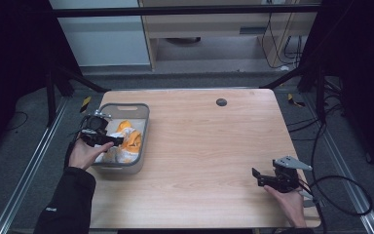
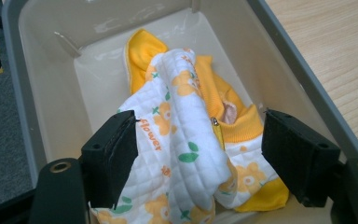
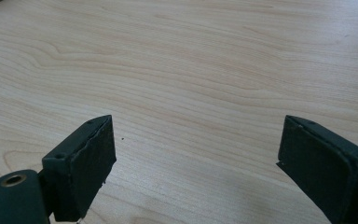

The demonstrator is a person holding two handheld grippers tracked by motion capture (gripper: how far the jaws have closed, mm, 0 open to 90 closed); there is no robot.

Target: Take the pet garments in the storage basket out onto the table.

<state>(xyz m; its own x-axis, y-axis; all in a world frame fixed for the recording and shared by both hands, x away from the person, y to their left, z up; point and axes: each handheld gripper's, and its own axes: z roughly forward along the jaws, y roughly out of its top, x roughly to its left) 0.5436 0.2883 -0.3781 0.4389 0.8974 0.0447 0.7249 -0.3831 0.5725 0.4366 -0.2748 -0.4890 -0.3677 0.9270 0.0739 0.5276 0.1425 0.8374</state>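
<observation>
My left gripper [image 2: 200,154] is hovering wide open over the garment [image 2: 191,140] in the bin [image 1: 143,127].

The garment (white quilted, orange flowers and trim) is lying crumpled, its long axis running along the bin's length toward the far wall, between my spread jaws. My right gripper [image 3: 196,163] is resting wide open, holding nothing, over the bare table [image 1: 209,146].

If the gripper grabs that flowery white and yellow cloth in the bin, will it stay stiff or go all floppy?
Probably floppy: the quilted cloth lies crumpled in folds inside the grey bin. It looks light, so it should lift easily. Loose ends would likely dangle and drag on the bin's wall. The left gripper stands open around it.
</observation>
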